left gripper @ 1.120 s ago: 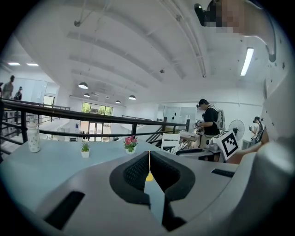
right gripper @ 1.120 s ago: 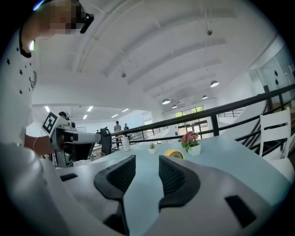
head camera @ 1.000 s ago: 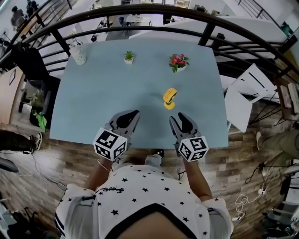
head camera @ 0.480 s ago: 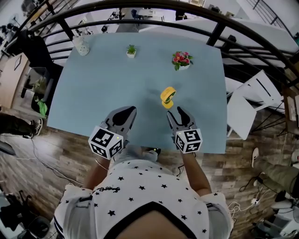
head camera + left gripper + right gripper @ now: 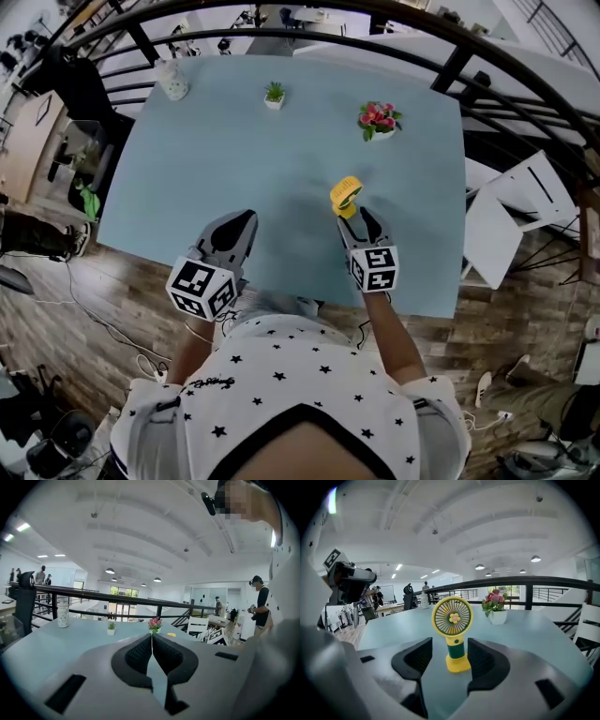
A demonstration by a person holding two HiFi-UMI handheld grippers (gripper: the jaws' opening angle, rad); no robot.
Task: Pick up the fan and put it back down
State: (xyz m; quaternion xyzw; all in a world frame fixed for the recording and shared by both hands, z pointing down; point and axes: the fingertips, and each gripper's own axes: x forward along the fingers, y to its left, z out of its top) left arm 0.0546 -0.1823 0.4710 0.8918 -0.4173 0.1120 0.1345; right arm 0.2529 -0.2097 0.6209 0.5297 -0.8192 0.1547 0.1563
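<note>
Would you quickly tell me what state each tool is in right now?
Left tool: closed, holding nothing.
Right tool: open, its jaws have just been opening; the fan stands between them, not gripped.

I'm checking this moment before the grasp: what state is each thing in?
right gripper: open, jaws have just been opening.
fan: upright on the table, between the right gripper's jaws, not gripped.
left gripper: shut, empty.
flower pot: upright.
small plant: upright.
white jar: upright.
</note>
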